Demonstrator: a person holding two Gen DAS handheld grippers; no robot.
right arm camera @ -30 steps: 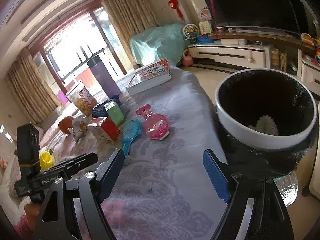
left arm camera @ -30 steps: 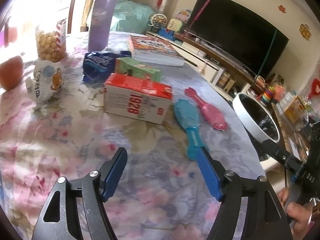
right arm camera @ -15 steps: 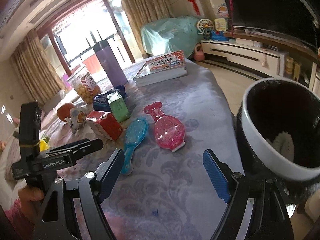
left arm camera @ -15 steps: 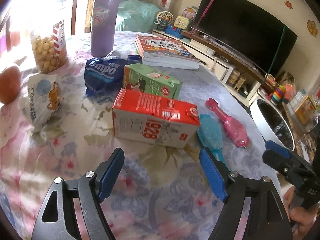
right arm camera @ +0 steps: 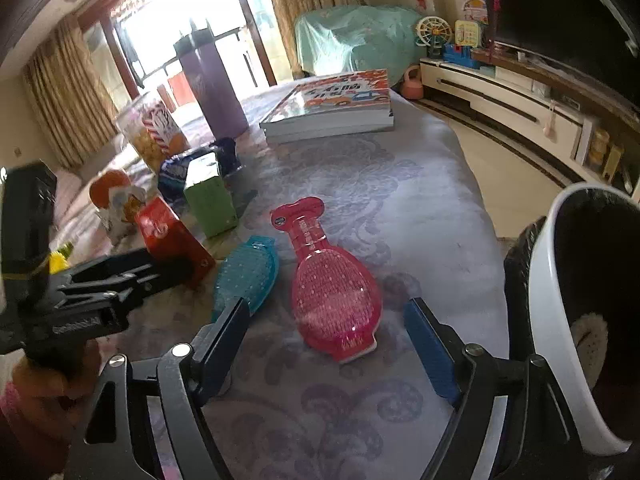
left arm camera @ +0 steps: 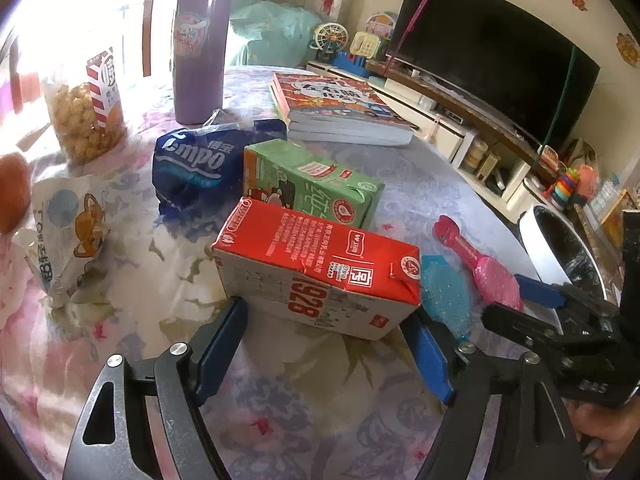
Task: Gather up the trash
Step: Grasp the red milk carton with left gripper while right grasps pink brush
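The left tool straddles the near end of the red milk carton, which lies on its side near the middle of the worktop. Its jaws are closing with the carton between them, but the pads do not yet press on it, so the carton is not gripped. The right tool hovers over the pink hairbrush near the worktop's right edge, jaws closing, wider than the brush and clear of it. The white bin stands just off that edge.

Risks, as I judge them:
1. The carton is wide and soft-sided; a grip on its tapered end could crush it or let it slip out.
2. The green carton touches the red one, and the blue hairbrush lies just beside it, so either could be dragged along.
3. The 2 tools are near each other and could collide.
4. The pink hairbrush is probably not trash.
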